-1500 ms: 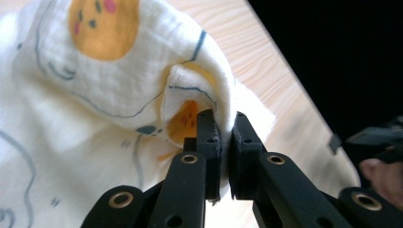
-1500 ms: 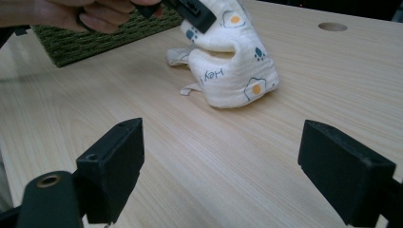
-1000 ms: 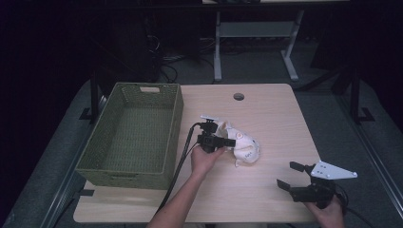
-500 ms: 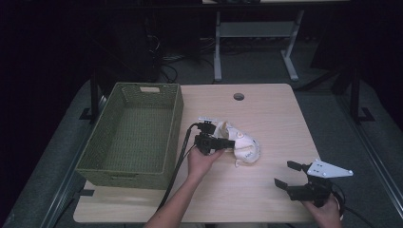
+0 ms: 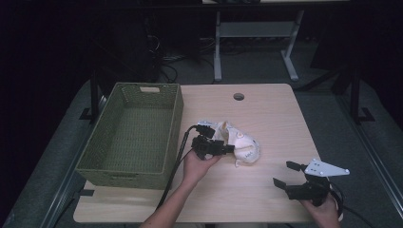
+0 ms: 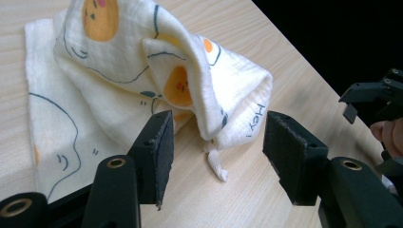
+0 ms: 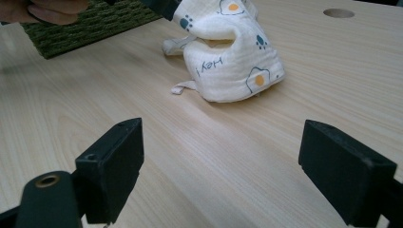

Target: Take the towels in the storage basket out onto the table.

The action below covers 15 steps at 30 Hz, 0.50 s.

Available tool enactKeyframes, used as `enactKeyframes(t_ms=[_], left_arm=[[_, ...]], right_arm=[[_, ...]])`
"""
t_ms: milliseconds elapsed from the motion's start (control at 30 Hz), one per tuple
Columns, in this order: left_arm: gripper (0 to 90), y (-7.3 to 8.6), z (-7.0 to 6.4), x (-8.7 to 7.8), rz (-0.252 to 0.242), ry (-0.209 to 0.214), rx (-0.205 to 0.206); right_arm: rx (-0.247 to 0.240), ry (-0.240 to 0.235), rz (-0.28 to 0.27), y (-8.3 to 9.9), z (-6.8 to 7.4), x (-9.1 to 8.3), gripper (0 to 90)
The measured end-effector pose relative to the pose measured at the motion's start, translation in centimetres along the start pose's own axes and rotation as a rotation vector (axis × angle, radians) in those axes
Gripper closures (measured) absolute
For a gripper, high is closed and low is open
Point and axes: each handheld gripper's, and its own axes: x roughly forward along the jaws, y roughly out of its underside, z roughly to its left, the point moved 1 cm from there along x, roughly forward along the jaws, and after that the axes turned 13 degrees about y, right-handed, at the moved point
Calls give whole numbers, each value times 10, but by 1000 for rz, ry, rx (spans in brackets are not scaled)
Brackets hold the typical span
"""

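A lab or workshop: bare wooden table (image 5: 266,109), cables (image 5: 166,71) on dark floor.

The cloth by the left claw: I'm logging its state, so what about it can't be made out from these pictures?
- High view: the left claw covers the cloth's near-left part; the print is too small to read.
- Left claw view: the cloth is cut off by the top edge.
- Right claw view: its far side is cut by the top edge; the folds hide the inside.
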Motion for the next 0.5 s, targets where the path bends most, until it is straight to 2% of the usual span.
enactKeyframes(t_ms=[67,100,200,500], left_arm=[[420,1,-1,-1,3,0,6],[417,2,-3,-3,-4,24,5],[415,5,-6,-6,1,16,24],[405,11,-13,-16,-15,48,32]], right_arm=[[-1,2,0,0,0,0,147],[-1,2,-1,1,0,0,147],[-3,3,2,1,0,0,147],[-4,3,5,1,0,0,146]])
